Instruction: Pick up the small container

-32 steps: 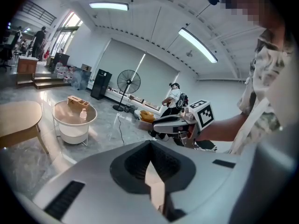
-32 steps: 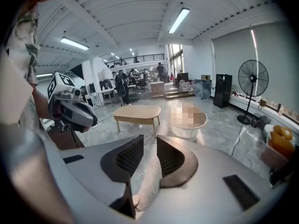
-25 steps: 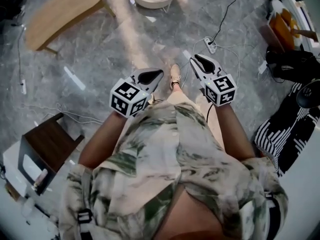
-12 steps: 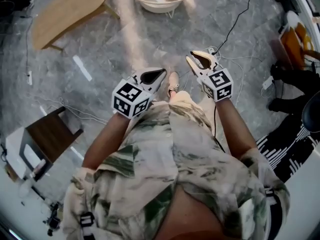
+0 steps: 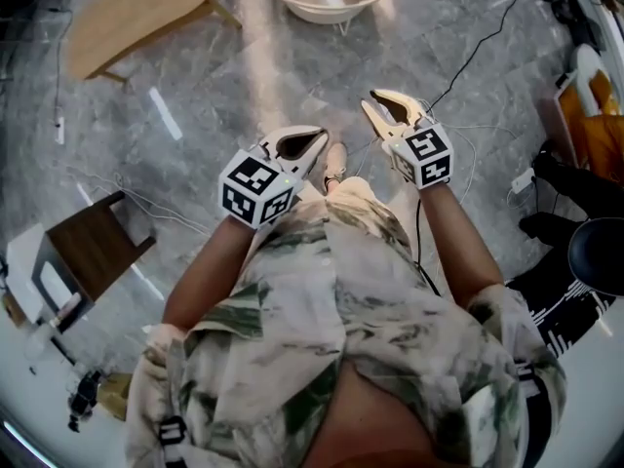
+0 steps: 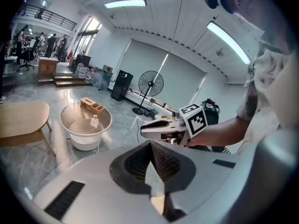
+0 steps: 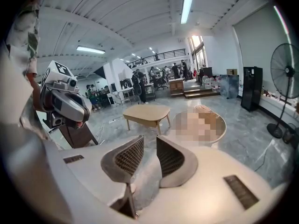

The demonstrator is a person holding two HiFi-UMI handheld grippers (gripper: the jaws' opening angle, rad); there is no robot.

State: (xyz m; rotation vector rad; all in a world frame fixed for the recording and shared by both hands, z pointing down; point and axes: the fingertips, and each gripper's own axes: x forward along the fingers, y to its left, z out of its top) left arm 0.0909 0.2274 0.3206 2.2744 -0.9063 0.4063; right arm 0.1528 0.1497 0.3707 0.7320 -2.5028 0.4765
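Note:
A small clear bottle and a wooden compartment box stand on a round white table ahead of me; in the head view that table is at the top edge. Both grippers are held in the air, well short of it. My left gripper has its fingertips touching, with nothing in it. My right gripper has a gap between its jaws, which are opening, and nothing lies between them.
A low wooden table stands left of the round one. A dark wooden stool is at my left. Cables and a power strip lie on the grey floor to the right. A standing fan is farther back.
The person has stepped forward: the round table shows more fully at the top of the head view. The right gripper has moved up and forward; the left has barely shifted.

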